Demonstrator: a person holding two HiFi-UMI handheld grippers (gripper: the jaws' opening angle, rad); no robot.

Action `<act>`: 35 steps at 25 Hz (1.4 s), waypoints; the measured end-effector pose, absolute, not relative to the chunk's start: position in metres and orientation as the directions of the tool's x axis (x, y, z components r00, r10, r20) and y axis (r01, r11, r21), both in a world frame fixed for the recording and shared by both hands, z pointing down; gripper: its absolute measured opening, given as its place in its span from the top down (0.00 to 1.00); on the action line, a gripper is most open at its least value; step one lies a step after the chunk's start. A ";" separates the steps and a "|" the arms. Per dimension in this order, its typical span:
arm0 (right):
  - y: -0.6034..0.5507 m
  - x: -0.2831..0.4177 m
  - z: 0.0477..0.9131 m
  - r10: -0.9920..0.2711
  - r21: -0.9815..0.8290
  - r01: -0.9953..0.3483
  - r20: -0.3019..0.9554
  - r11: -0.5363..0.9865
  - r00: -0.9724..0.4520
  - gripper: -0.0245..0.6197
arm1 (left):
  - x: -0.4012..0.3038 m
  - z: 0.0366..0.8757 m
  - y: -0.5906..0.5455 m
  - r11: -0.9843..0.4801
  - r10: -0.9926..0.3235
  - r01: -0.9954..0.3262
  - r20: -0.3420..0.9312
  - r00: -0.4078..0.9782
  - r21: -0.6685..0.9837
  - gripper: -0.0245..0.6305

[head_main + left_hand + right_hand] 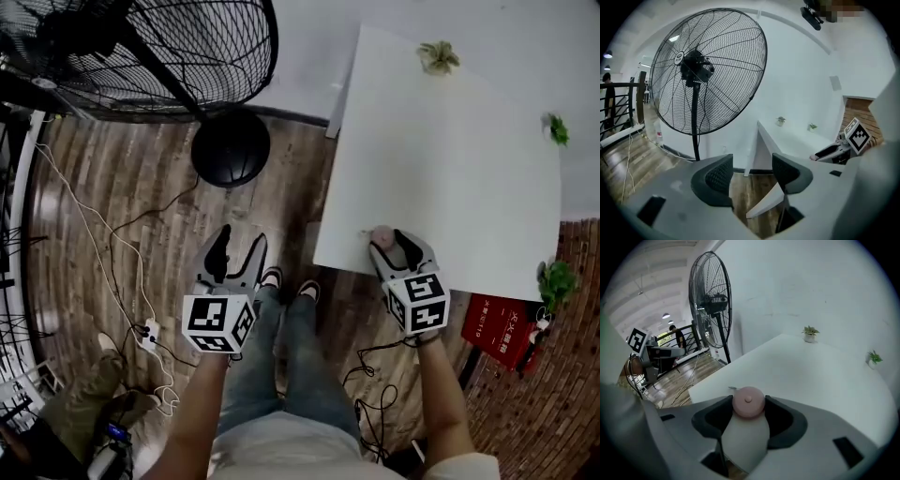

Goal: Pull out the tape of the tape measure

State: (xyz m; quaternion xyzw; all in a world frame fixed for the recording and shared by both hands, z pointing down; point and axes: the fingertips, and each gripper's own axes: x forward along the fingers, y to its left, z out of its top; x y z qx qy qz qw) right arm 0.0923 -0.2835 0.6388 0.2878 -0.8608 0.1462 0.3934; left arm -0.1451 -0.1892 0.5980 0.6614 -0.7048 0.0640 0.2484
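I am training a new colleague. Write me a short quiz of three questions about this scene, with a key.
1. True or false: the left claw is shut on the tape measure.
2. Which claw holds the tape measure? A) left B) right C) neither
3. Fill in: the right claw is at the near edge of the white ____.
Key: 1 false, it is open and empty; 2 B; 3 table.

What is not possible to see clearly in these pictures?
1. Right gripper view: the lower half of the tape measure is hidden between the jaws of the right tool.
2. Right gripper view: the sliver beside it, perhaps the tape's end, is too small to identify.
3. Head view: the print on the red box is too small to read.
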 end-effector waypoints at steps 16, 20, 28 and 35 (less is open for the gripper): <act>-0.285 0.088 0.593 -0.453 -0.071 -0.675 0.690 0.734 -0.565 0.63 | -0.102 0.559 -0.221 -0.085 -0.897 -0.968 0.405 0.177 0.236 0.56; -0.286 0.092 0.572 -0.495 -0.072 -0.710 0.668 0.700 -0.555 0.63 | -0.095 0.542 -0.230 -0.144 -0.897 -0.963 0.381 0.224 0.227 0.56; -0.281 0.103 0.524 -0.567 -0.055 -0.755 0.626 0.653 -0.536 0.63 | -0.069 0.509 -0.247 -0.276 -0.878 -0.934 0.336 0.341 0.226 0.56; -0.269 0.103 0.479 -0.621 -0.042 -0.782 0.582 0.622 -0.525 0.63 | -0.026 0.474 -0.256 -0.459 -0.823 -0.867 0.277 0.497 0.192 0.56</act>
